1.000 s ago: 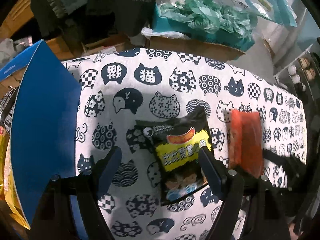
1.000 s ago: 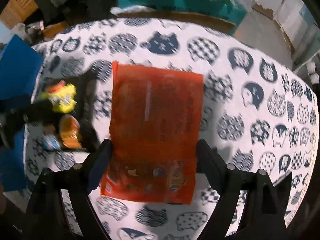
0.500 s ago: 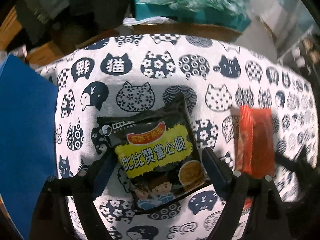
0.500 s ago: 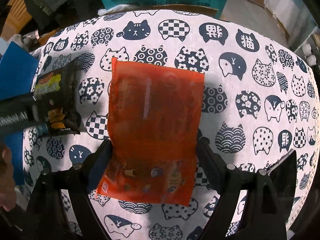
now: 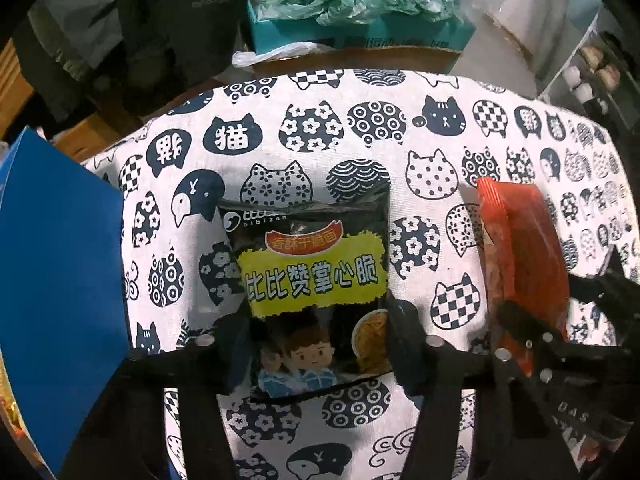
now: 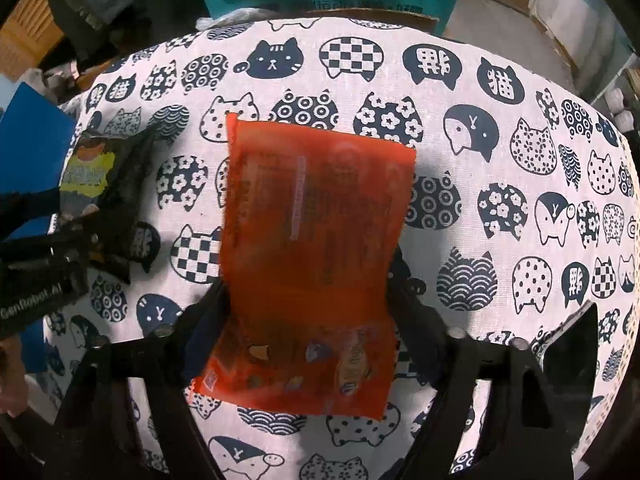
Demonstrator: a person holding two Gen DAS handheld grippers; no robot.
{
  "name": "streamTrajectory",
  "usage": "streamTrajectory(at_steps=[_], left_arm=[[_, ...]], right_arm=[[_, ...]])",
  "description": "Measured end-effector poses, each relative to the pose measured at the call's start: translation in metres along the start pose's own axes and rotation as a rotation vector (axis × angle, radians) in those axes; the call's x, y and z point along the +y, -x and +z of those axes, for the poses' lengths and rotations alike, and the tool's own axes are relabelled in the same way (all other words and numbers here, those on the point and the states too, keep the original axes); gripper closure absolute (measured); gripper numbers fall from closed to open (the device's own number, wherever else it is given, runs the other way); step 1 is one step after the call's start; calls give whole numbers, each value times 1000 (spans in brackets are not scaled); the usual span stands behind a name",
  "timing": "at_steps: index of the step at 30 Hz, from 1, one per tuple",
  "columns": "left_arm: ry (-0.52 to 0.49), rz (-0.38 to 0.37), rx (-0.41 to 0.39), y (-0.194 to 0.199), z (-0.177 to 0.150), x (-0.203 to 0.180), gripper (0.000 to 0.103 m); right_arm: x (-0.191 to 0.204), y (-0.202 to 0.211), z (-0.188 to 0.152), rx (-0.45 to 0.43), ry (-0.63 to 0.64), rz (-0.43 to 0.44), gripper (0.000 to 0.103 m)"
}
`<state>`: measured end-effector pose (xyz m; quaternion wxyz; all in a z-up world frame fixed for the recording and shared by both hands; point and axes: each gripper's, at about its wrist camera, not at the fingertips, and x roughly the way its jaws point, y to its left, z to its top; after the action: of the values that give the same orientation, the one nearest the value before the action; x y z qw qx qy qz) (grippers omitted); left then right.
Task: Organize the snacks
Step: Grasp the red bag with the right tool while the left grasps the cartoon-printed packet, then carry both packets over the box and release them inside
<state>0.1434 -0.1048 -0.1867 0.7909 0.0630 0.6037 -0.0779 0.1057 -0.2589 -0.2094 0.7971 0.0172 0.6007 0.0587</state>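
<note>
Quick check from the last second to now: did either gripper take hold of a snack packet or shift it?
The left gripper closed its fingers from open onto the black snack packet with the yellow label, after moving forward over it. The right gripper narrowed onto the flat orange snack packet, which sat between wider fingers before. The blue box and the cat-print tablecloth stayed as they were.

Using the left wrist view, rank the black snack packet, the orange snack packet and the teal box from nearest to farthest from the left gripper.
1. Black snack packet, between the left gripper's fingers.
2. Orange snack packet, to the right, held upright.
3. Teal box, beyond the table's far edge.
</note>
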Motion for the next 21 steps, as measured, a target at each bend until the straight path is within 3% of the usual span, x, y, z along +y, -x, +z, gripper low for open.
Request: streamTrajectory(at_steps=[2, 6, 21], left_arm=[[9, -22, 1, 2, -3, 4, 48], [6, -28, -8, 6, -8, 8, 48], [-32, -43, -102, 70, -35, 17, 48]], right_arm=[[1, 4, 0, 2, -1, 9, 53], [6, 11, -4, -3, 9, 1, 62], [27, 50, -17, -58, 64, -25, 66]])
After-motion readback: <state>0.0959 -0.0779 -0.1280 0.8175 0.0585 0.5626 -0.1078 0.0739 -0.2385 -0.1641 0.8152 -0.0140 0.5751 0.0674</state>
